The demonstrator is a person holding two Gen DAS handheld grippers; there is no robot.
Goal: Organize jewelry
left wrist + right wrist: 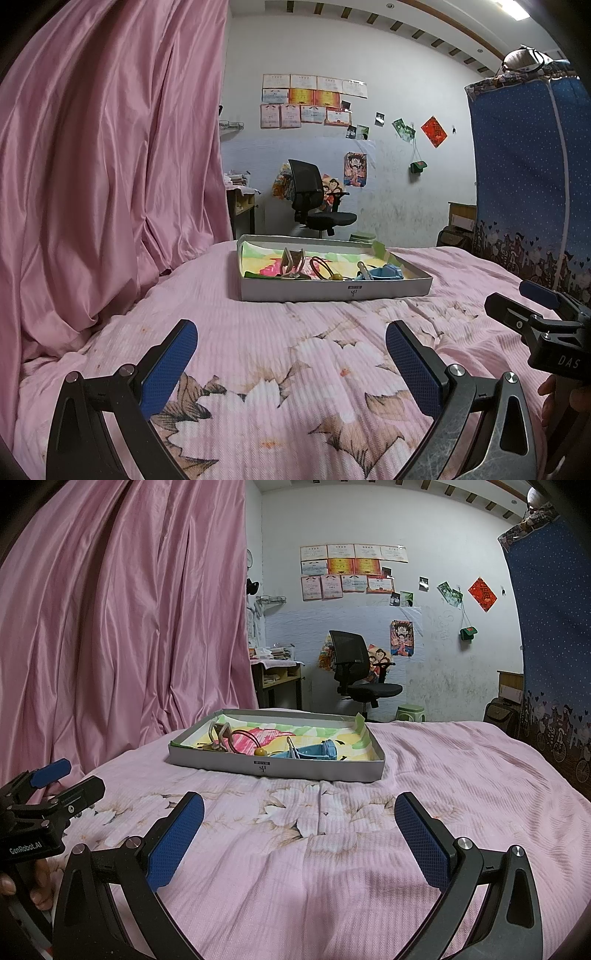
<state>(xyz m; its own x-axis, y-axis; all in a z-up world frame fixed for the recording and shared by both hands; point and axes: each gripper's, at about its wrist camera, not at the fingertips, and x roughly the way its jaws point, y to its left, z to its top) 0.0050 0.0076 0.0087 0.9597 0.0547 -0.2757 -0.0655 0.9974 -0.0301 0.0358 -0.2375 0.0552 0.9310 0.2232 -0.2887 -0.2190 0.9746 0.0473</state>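
Lying flat on the pink floral bedspread, a shallow grey tray sits ahead of both grippers, well apart from them, with bare quilt open on every side of it. Inside, on a bright paper lining, lie a beige hair claw, a red hair tie with a yellow bead and a blue clip, close together toward the near wall. The left gripper hovers over the bedspread with its blue pads spread wide and nothing between them; the right gripper is likewise released and empty. Each one shows at the edge of the other's view, side by side. A pink curtain hangs along the bed's left edge, a blue dotted wardrobe stands past the right edge. Beyond the far edge stands a black office chair before a white wall with certificates.
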